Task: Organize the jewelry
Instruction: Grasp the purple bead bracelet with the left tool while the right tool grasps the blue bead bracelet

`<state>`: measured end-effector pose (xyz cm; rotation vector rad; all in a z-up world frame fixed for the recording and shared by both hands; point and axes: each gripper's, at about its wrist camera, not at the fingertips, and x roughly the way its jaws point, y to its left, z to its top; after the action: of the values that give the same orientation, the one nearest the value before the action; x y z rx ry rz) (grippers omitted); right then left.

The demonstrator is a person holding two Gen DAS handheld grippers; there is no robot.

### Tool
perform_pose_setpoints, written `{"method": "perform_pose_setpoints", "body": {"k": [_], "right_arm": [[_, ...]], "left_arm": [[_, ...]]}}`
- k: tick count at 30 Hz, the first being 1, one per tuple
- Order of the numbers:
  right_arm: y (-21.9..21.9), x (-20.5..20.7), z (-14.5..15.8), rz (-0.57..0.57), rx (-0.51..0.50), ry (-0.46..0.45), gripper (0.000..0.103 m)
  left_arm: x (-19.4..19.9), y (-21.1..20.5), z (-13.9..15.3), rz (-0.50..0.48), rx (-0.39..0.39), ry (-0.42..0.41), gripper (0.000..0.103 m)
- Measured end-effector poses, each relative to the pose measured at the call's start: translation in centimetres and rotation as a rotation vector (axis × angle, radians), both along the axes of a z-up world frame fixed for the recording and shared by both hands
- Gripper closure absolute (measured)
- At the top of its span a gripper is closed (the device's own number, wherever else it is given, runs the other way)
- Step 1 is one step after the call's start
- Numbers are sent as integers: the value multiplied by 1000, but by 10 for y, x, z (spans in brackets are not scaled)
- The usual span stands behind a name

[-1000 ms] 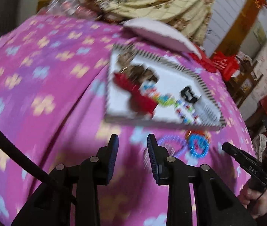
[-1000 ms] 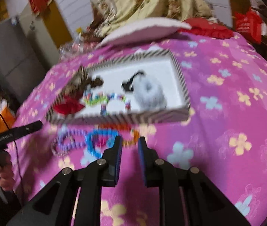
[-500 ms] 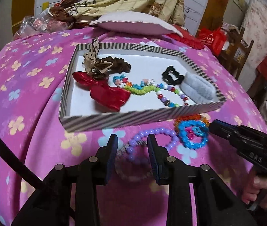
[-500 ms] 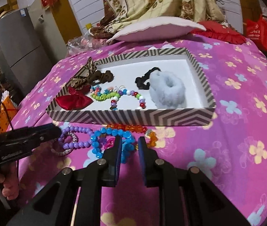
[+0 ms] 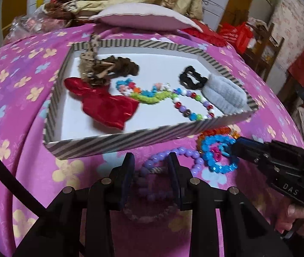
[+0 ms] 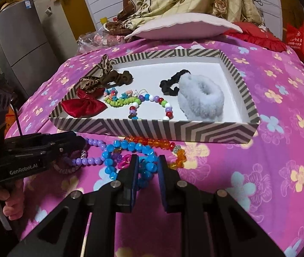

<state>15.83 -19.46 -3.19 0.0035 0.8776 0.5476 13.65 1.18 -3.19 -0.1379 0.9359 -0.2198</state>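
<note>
4 bracelets lie bunched on the flowered pink cloth point(image 6: 259, 171), just in front of the near wall of 1 striped box point(image 6: 152, 128): 1 purple bead bracelet point(image 5: 186, 152), 1 blue bead bracelet point(image 6: 130, 146), 1 orange bead bracelet point(image 6: 152, 141) and 1 dull braided ring point(image 5: 149, 215). The blue one overlaps both the purple and the orange.

Inside the box are 6 things: 1 red bow point(image 6: 83, 105), 1 brown spotted bow scrunchie point(image 6: 109, 79) draped over the left rim, 1 black scrunchie point(image 6: 169, 85), 1 grey fluffy scrunchie point(image 6: 201, 100), 1 many-coloured bead bracelet point(image 6: 164, 105) and 1 green-and-mixed strand point(image 6: 122, 101).

The left gripper point(image 5: 151, 160) has its 2 jaws a narrow gap apart, astride the purple beads and the braided ring, clenched on neither. The right gripper point(image 6: 147, 160) likewise stands slightly released, with blue beads showing in its gap but not pinched.

The 2 grippers point in from opposite sides of the pile, tips near each other. The box wall is close beyond the bracelets. The box's white floor is bare along the back and near the front left corner. Wide bare cloth lies to the right of the box. 1 pale pillow point(image 6: 184, 25) sits behind the far rim.
</note>
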Motion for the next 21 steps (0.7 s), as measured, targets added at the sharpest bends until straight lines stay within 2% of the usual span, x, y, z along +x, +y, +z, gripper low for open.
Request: {"method": "perform_pose_setpoints", "body": {"k": [8, 10, 13, 14, 18, 21], "right_arm": [[10, -5, -1, 46, -39, -10, 85], [15, -4, -6, 56, -70, 7, 85], [15, -6, -5, 46, -81, -1, 88], [14, -5, -5, 37, -80, 1, 92], [5, -4, -1, 7, -43, -2, 94], [0, -6, 7, 2, -14, -12, 94]], "left_arm": [[-2, -5, 0, -15, 39, -14, 91], [-2, -4, 0, -10, 41, -18, 100], [-2, 0, 1, 5, 25, -15, 103], [-2, 1, 2, 9, 16, -13, 103], [-5, 6, 8, 9, -18, -35, 103], [-8, 10, 18, 4, -72, -60, 103]]}}
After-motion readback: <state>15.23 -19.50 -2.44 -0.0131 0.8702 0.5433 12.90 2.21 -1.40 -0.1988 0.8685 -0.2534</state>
